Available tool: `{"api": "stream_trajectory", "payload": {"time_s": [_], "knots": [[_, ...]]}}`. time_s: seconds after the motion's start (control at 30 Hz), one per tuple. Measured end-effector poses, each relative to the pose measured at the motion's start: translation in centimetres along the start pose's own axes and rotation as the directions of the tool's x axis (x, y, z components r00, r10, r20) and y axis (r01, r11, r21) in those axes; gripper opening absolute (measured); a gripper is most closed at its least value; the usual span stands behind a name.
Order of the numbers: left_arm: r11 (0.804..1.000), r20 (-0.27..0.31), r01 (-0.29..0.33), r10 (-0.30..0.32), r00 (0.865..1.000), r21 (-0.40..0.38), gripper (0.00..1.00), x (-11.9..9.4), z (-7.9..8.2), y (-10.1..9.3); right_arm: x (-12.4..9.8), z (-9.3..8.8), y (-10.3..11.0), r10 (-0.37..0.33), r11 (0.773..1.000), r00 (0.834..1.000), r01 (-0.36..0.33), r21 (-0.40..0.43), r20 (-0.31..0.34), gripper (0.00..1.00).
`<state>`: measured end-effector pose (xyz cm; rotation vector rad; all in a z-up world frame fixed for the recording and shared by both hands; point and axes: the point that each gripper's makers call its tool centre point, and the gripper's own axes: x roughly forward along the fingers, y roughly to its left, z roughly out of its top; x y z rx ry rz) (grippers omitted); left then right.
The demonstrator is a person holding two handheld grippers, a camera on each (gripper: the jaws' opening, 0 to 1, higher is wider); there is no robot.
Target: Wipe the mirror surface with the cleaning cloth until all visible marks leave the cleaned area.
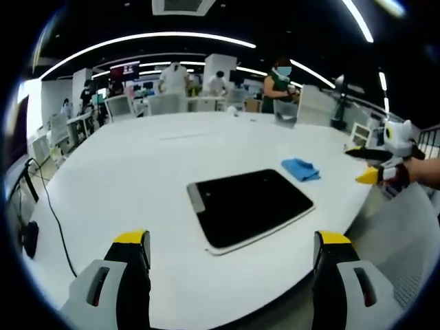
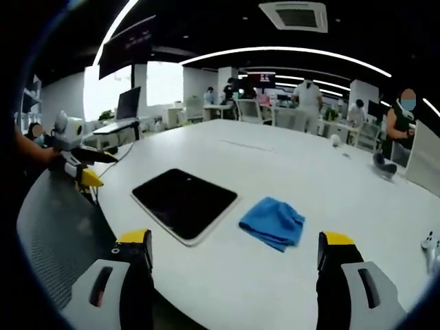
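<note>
A dark rectangular mirror (image 1: 251, 205) with a white rim lies flat on the white table (image 1: 137, 172). A crumpled blue cleaning cloth (image 1: 300, 169) rests just past its far right corner. My left gripper (image 1: 234, 251) is open, hanging over the table's near edge, short of the mirror. From the other side, the mirror (image 2: 184, 201) lies left of the blue cloth (image 2: 273, 221), and my right gripper (image 2: 234, 251) is open with nothing between its fingers, near the cloth. The right gripper (image 1: 375, 165) shows at the right of the left gripper view; the left gripper (image 2: 82, 168) appears at the left of the right gripper view.
A black cable (image 1: 51, 206) trails over the table's left side. Several people (image 1: 278, 82) stand by desks and chairs behind the table. A small white object (image 2: 336, 140) and a dark one (image 2: 383, 165) sit at the far end. A grey mesh chair back (image 2: 58, 227) stands by the table edge.
</note>
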<state>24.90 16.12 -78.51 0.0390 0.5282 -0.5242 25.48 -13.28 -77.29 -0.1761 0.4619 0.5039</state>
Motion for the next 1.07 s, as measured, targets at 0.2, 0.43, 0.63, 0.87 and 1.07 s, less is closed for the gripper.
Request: {"api": "stream_trajectory", "payload": {"time_s": [0.2, 0.43, 0.63, 0.87, 1.07], "knots": [[0.999, 0.005, 0.018, -0.018, 1.0, 0.027, 0.99, 0.18, 0.16, -0.39, -0.16, -0.01, 0.23, 0.003, 1.0, 1.0, -0.002, -0.008, 0.002, 1.0], [0.999, -0.013, 0.017, -0.017, 1.0, 0.029, 0.99, 0.15, -0.03, -0.46, -0.15, -0.34, 0.26, 0.007, 1.0, 1.0, -0.007, 0.006, -0.01, 1.0], [1.0, -0.009, 0.017, -0.017, 1.0, 0.022, 0.99, 0.14, 0.07, -0.38, -0.07, -0.57, 0.6, 0.024, 0.999, 0.999, -0.025, -0.034, -0.031, 1.0], [1.0, -0.013, 0.015, -0.015, 1.0, 0.016, 0.99, 0.05, -0.08, -0.21, -0.21, -0.66, 0.06, 0.022, 0.999, 1.0, -0.021, 0.043, -0.022, 1.0], [1.0, -0.027, 0.012, -0.012, 1.0, 0.025, 0.99, 0.13, -0.26, -0.1, -0.29, -0.83, -0.22, 0.009, 0.998, 0.999, -0.007, 0.063, -0.034, 1.0]]}}
